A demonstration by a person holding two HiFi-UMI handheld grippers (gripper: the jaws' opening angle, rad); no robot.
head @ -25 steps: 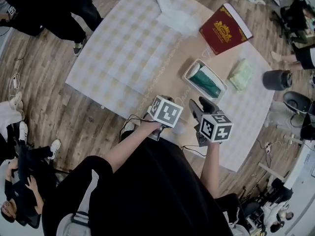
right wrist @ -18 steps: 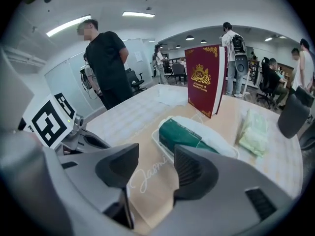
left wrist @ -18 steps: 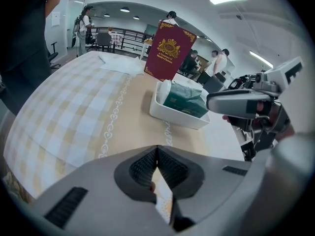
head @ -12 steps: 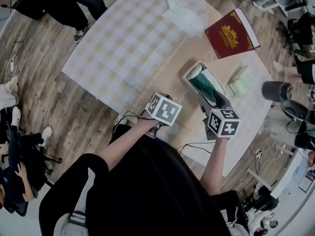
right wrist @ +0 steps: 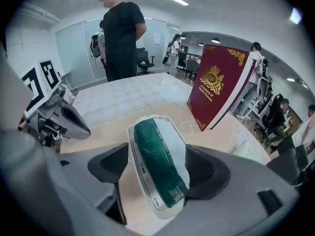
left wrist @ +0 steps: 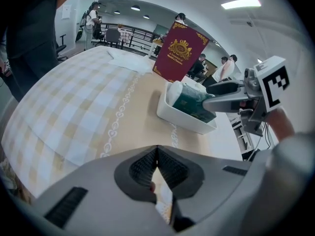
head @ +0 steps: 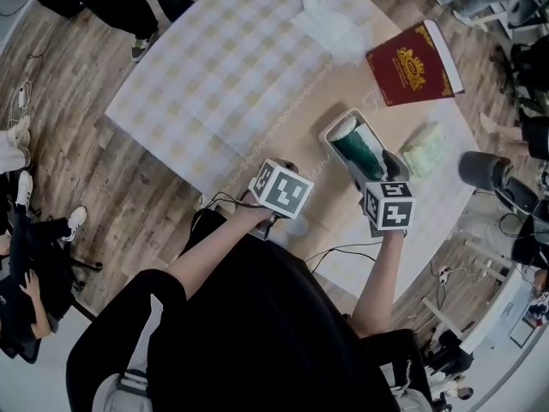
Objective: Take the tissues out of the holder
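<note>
Change: the right gripper (right wrist: 157, 173) has come in from the near edge of the table to the near end of the white rectangular plastic holder (right wrist: 132, 151). Its jaws have just been opening and now stand wide.

The green-and-white plastic tissue pack (right wrist: 158, 154) lies between them, still in the holder. The right pad looks close to the pack's side, but whether it touches cannot be told. Nothing is gripped.

The left gripper (left wrist: 157, 154) has hardly moved. It hangs over the tan band of the checked cream tablecloth (head: 214, 67) beside the holder, with its jaws together at the tips and nothing held.

Holder and pack sit toward the right side of the table, between the near edge and the dark red booklet with a gold crest (head: 412, 63). Loose white tissues (head: 330, 20) lie at the far edge, and a pale green soft pack (head: 425, 148) at the right edge.

For the task this looks like a lined-up grasp. Closing on the pack and lifting is still to do.

Writing:
- White print on the green pack's end is too blurred to read.
- Gold lettering under the booklet crest is not legible.
- The gripper cubes carry only black-and-white square markers.
</note>
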